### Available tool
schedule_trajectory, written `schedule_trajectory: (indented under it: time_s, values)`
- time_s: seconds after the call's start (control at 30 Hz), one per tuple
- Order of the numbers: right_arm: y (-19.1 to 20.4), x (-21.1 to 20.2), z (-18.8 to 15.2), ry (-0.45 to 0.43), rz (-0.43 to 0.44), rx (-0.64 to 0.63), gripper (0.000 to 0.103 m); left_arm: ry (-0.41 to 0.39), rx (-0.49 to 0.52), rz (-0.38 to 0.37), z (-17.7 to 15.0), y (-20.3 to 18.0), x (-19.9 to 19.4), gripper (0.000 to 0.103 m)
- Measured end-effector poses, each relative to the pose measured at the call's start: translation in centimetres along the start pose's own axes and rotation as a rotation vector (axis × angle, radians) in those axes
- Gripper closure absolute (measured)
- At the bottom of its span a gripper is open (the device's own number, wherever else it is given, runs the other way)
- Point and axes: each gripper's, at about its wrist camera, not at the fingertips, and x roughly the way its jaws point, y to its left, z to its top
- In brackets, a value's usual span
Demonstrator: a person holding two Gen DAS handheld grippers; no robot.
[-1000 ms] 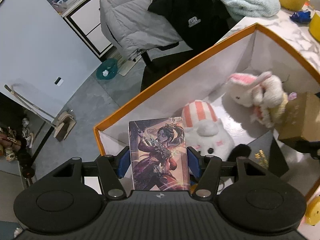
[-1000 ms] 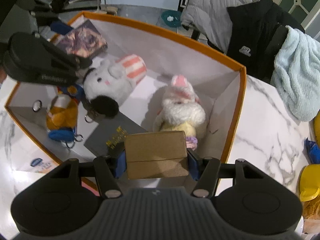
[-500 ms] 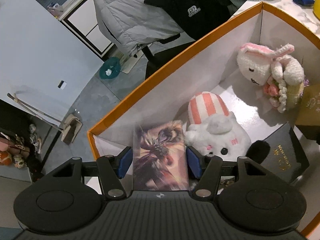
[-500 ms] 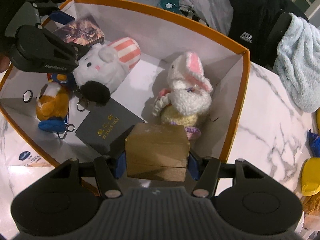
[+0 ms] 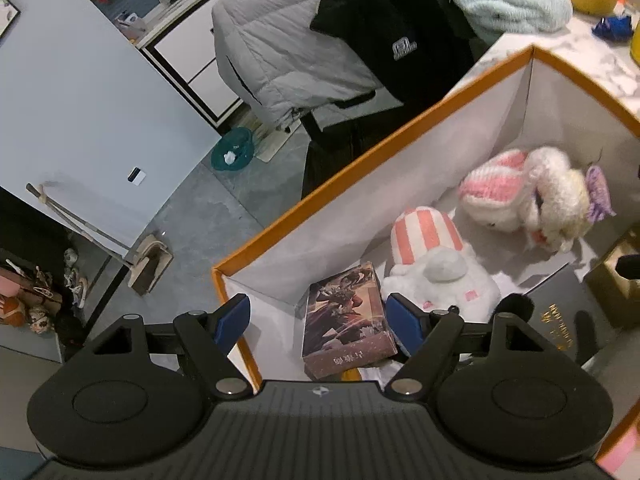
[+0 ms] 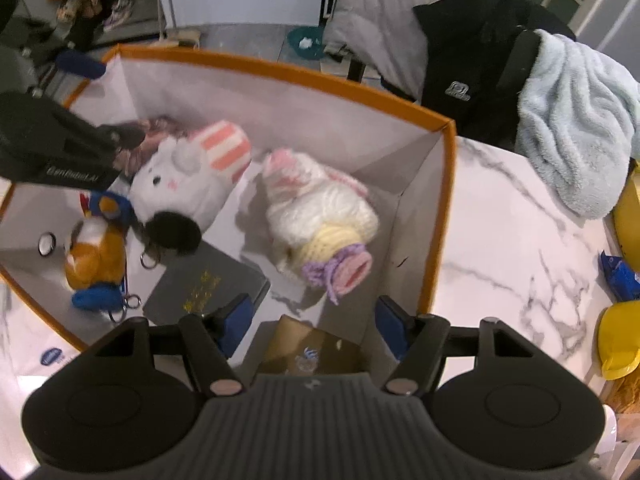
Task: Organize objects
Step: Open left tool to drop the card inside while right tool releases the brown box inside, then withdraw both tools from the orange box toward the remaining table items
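Observation:
An orange-rimmed white box [image 5: 400, 140] [image 6: 446, 216] sits on a marble table. My left gripper [image 5: 318, 318] is open above its corner; the illustrated card box [image 5: 346, 316] lies loose on the box floor between the fingers. My right gripper [image 6: 312, 316] is open; the brown cardboard box [image 6: 316, 350] lies below it inside the orange box, free of the pads. Inside are a white plush with a striped hat [image 5: 434, 264] [image 6: 192, 176], a crocheted bunny [image 5: 532, 196] [image 6: 320, 216], a dark book with gold lettering [image 6: 208, 284] and an orange and blue plush keychain [image 6: 96, 256].
Grey and black jackets [image 5: 320, 40] and a light blue blanket [image 6: 576, 120] hang over chairs behind the table. Yellow items [image 6: 622, 340] and a blue wrapper [image 6: 620, 280] lie on the marble at right. The left gripper's body [image 6: 48, 148] shows over the box's left end.
Both grippers have opened. The card box dropped from the left gripper onto the box floor; the brown box dropped from the right gripper. The crocheted bunny has tipped over.

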Motion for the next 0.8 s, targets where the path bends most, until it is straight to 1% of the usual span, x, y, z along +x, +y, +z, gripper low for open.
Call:
schedule_trajectory:
  time_s: [0.23, 0.33, 0.5, 0.67, 0.8]
  values:
    - [-0.8, -1.7, -0.8, -0.040, 0.005, 0.039, 0.034, -0.051, -0.036, -0.036, -0.8, 0.7, -2.5, 0.014]
    - [-1.0, -2.7, -1.4, -0.064, 0.018, 0.063, 0.034, -0.078, -0.073, -0.059, -1.5, 1.2, -3.8, 0.014]
    - [-1.2, -4.8, -2.7, -0.109, 0.027, 0.091, 0.032, -0.111, -0.146, -0.117, -3.2, 1.7, -6.5, 0.014]
    - [-1.4, -6.7, -4.4, -0.130, 0.028, 0.109, 0.032, -0.138, -0.185, -0.130, -5.1, 1.6, -9.1, 0.014]
    - [-1.4, -7.9, -5.9, -0.141, 0.028, 0.124, 0.031, -0.143, -0.241, -0.146, -6.3, 2.0, -10.9, 0.014]
